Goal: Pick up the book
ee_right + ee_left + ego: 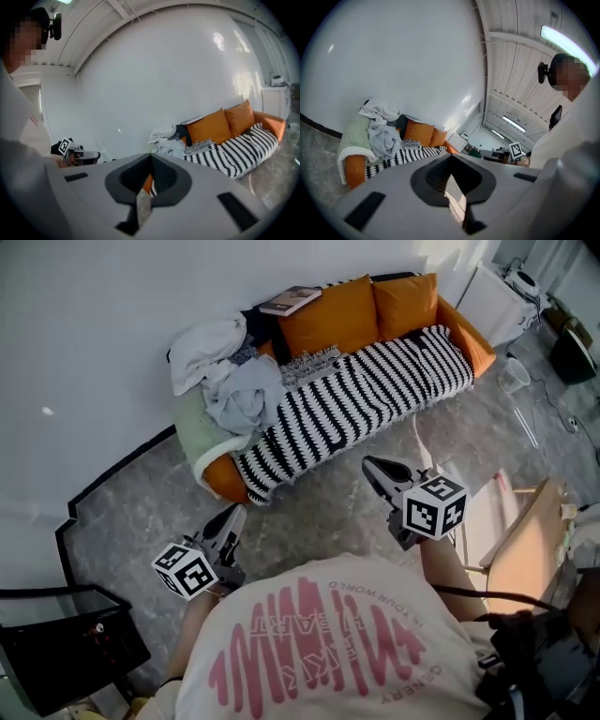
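Book point(291, 301) flat atop sofa point(466, 341) backrest, above orange cushion point(328, 322), toward the clothes-heaped end, well apart from both grippers. Probably light, stiff, thin: best pinched at a free edge. Left gripper point(231, 517) and right gripper point(373, 468) jaws pressed together, empty.

We log a living-room setting in a high hall: orange sofa point(475, 350) at 12 o'clock with striped throw point(366, 395) and cushions point(328, 320), heaped laundry point(230, 381) at 11, grey stone-look floor point(309, 512), beamed ceiling with strip lights point(567, 42).
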`<state>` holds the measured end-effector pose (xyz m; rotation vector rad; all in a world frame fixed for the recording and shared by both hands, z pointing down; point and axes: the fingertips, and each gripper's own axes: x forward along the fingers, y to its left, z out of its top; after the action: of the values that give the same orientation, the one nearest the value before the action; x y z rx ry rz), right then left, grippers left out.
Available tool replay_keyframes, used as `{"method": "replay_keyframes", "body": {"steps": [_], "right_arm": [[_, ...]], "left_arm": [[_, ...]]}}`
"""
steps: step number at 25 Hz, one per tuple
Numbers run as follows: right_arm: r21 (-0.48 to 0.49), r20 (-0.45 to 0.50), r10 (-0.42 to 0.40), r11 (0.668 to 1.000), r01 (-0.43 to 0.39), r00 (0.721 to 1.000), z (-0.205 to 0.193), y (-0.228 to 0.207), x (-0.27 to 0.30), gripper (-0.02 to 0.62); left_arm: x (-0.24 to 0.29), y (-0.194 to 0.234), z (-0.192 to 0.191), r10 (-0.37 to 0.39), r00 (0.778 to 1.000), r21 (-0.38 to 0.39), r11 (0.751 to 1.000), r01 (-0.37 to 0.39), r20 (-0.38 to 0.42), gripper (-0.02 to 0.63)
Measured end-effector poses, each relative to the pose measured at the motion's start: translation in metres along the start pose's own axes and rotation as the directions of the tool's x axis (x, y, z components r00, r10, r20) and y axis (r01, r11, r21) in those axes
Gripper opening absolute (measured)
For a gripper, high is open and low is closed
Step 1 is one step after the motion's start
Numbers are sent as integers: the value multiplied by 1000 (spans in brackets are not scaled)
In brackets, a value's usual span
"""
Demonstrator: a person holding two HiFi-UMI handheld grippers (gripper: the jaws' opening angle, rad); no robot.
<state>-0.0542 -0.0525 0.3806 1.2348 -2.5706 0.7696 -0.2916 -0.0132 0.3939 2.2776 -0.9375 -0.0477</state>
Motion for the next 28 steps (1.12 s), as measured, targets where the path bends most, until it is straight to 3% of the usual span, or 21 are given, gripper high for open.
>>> {"method": "replay_keyframes", "body": {"steps": [7,15,28], "right_arm": [[17,-10,-29,999,29,1000,-5,-8,-2,8],[4,-39,-1,1000,2,999,-6,1,15,8],[13,-43,-43,999,44,998,-12,-14,-7,8]], "left_arm": [[3,6,1,2,1000,-14,1000,-1,27,6],[-2,9,-5,16,1000,-22,1000,-15,25,6],[22,-7,-20,-28,1000,-34,999,28,-3,6]]}}
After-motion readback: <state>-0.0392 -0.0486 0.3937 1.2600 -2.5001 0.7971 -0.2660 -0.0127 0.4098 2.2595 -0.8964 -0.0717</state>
